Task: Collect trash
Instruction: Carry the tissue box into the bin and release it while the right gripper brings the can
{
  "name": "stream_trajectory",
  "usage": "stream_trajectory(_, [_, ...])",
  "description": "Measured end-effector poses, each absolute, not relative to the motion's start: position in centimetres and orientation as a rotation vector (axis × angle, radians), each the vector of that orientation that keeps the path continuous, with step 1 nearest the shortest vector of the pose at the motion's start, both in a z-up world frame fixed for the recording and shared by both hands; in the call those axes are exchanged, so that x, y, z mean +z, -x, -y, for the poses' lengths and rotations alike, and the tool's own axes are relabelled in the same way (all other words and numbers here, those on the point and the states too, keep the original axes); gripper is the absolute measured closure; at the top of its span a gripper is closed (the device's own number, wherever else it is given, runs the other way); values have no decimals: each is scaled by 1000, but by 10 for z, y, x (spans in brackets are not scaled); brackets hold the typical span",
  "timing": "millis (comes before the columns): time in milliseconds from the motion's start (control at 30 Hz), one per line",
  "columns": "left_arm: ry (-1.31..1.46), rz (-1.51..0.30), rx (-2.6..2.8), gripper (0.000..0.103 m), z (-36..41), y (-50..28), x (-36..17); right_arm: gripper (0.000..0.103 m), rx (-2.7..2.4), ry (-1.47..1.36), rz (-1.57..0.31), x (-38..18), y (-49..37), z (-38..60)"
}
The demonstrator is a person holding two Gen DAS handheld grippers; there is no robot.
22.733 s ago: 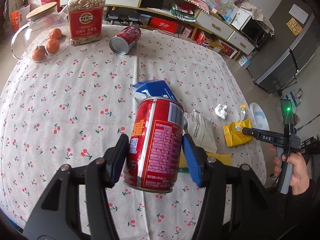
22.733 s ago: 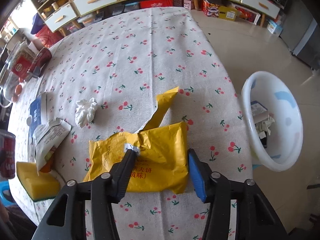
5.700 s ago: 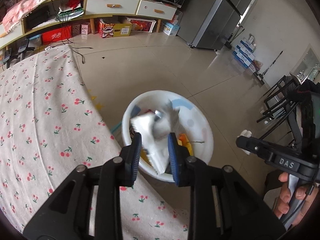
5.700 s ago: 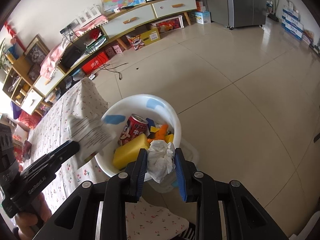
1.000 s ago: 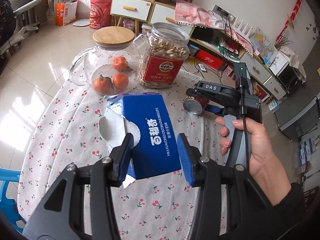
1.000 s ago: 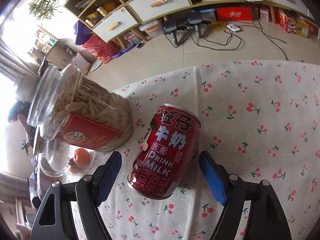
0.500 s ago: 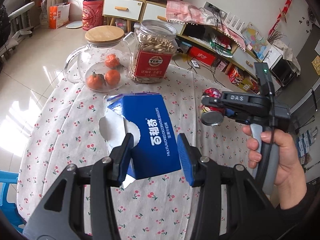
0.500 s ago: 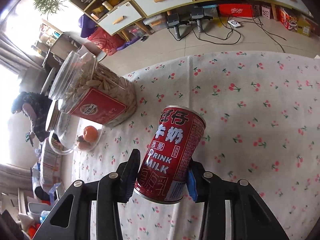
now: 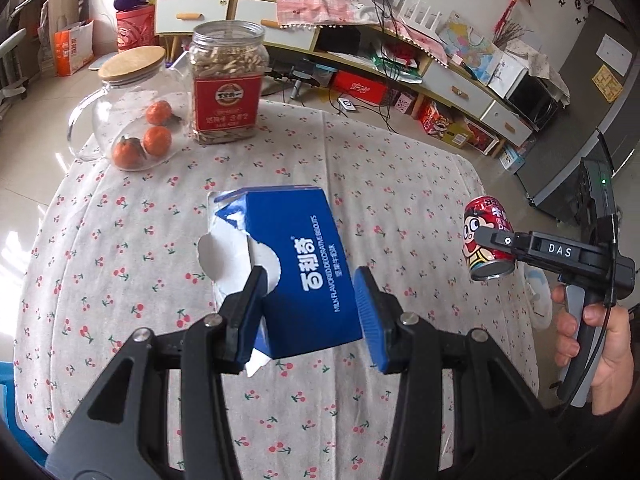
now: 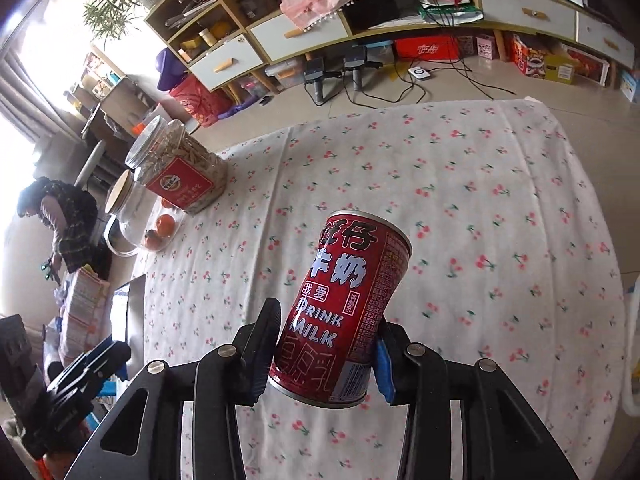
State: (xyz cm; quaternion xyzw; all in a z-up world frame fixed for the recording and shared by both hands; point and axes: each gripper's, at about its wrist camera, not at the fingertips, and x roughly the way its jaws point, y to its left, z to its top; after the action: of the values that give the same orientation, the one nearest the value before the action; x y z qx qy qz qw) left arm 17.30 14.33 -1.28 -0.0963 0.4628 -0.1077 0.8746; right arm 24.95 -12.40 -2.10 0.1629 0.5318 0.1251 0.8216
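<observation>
A torn blue biscuit box (image 9: 304, 264) hangs above the cherry-print tablecloth (image 9: 120, 240), with my left gripper (image 9: 310, 284) shut on its lower end. My right gripper (image 10: 326, 320) is shut on a red milk can (image 10: 348, 304), which it holds tilted above the table. In the left wrist view the can (image 9: 486, 240) hangs near the table's right edge, gripped by the right gripper (image 9: 504, 242), which a hand (image 9: 600, 344) holds. The left gripper (image 10: 100, 356) and the box (image 10: 130, 312) show at the lower left of the right wrist view.
A glass jar with oranges (image 9: 132, 112) and a jar of seeds (image 9: 226, 84) stand at the table's far left corner. A white basin's rim (image 10: 632, 360) shows beyond the table's right edge. A person (image 10: 68, 228) stands far off by the window. Shelves and drawers line the back wall.
My right gripper closed on the red can, lifted it off the cloth and carried it toward the table's right edge. The left gripper drifted along with the blue box still held.
</observation>
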Motion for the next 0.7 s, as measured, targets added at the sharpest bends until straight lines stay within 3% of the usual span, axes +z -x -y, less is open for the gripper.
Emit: stream_trajectory(700, [-18, -934, -457, 56, 6, -150, -28, 60, 34, -400, -1036, -26, -144, 295])
